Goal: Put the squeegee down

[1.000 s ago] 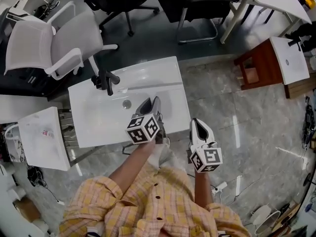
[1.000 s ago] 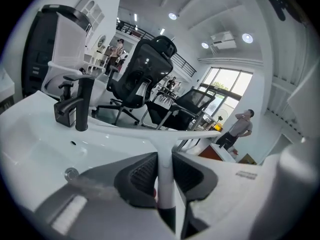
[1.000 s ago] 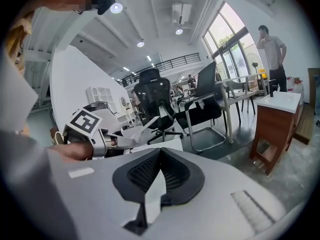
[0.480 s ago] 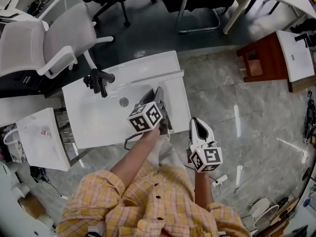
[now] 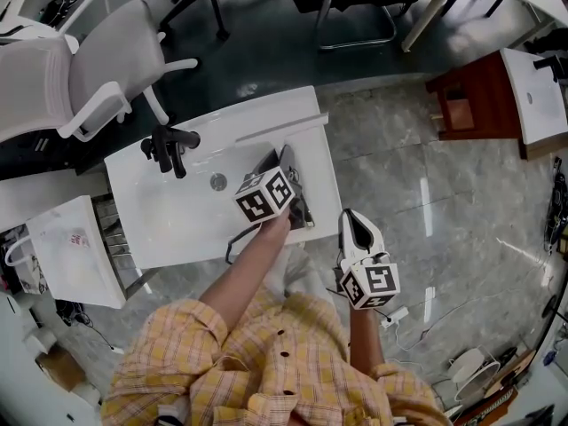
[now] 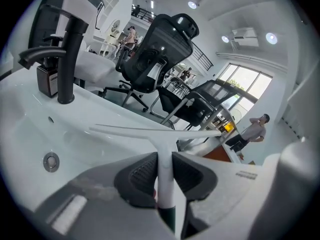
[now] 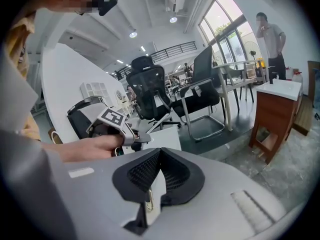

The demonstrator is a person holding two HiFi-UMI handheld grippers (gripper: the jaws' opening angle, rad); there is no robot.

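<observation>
Squeegee (image 6: 150, 132): its white handle is pinched between the left gripper's (image 6: 161, 160) pads, blade crosswise just beyond the tips, over the sink (image 6: 30, 129). The head view hides this grip behind the marker cube (image 5: 264, 195). The right gripper (image 7: 159, 154), jaws pressed together and empty, hangs beside the sink.

Head view: steeply down over sink (image 5: 177, 216); left gripper view: close, low, same sink.

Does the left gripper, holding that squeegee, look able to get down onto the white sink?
Probably yes. The left gripper, jaws shut on the squeegee, hangs over the right part of the sink, and nothing shows between them. The black tap stands well off to the left in the head view.
</observation>
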